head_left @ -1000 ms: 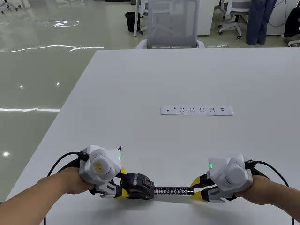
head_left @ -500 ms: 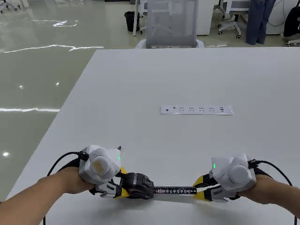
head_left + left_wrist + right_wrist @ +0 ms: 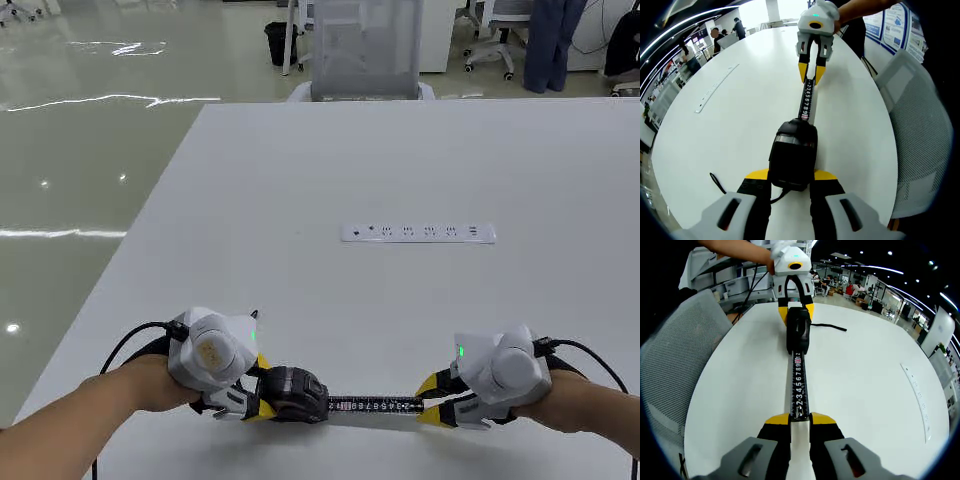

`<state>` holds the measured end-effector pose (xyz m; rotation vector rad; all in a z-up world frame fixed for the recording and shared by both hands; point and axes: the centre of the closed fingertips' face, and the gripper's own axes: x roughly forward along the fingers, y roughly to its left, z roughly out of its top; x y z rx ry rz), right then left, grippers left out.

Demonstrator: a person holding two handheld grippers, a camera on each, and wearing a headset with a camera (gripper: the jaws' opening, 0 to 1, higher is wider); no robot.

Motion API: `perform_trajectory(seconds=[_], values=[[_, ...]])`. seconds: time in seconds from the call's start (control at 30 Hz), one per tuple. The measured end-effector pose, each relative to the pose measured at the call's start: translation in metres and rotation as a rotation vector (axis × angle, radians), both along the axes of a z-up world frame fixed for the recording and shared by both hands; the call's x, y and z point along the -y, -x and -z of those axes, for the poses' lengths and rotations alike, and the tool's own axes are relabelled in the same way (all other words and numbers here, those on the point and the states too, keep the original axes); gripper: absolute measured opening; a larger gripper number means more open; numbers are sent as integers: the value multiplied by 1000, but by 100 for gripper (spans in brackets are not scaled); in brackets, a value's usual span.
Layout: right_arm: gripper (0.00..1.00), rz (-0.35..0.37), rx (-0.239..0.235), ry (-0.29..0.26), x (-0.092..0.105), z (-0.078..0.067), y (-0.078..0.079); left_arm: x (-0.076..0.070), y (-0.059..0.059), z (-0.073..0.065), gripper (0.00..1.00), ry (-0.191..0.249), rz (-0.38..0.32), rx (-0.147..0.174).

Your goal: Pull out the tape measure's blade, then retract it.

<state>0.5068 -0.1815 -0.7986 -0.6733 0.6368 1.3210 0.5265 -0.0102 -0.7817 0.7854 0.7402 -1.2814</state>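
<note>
1. Grip, left side: I read the left gripper (image 3: 792,176) as clamped on the tape measure (image 3: 794,152). One yellow-tipped jaw presses each side of the rear half, and the front half projects ahead of the jaws.
2. Housing: the tape measure's case (image 3: 295,394) is black and rounded with a rubbery-looking surface. A thin black strap (image 3: 715,182) lies loose on the surface just beside the left jaws.
3. I see the blade (image 3: 799,387) run straight from the case mouth ahead of the left jaws. It is a narrow flat strip, black with white numerals.
4. Grip, right side: the right gripper (image 3: 800,420) is closed on the blade's free end, so the numerals begin right at its jaw tips.
5. Surface: the table (image 3: 400,170) under both jaw sets is smooth, matte and white.
6. I note a long, flat white power strip (image 3: 418,233) well apart from both jaw sets, off to one side of the blade line.
7. I note a grey mesh chair (image 3: 920,125) at the table edge, to the side of the jaws.
</note>
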Motion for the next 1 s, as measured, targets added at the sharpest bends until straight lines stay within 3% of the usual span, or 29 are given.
perform_trajectory(seconds=[1.0], values=[[12,4,-3,19,15,0,2,0,0,0,25,-4,2,3]])
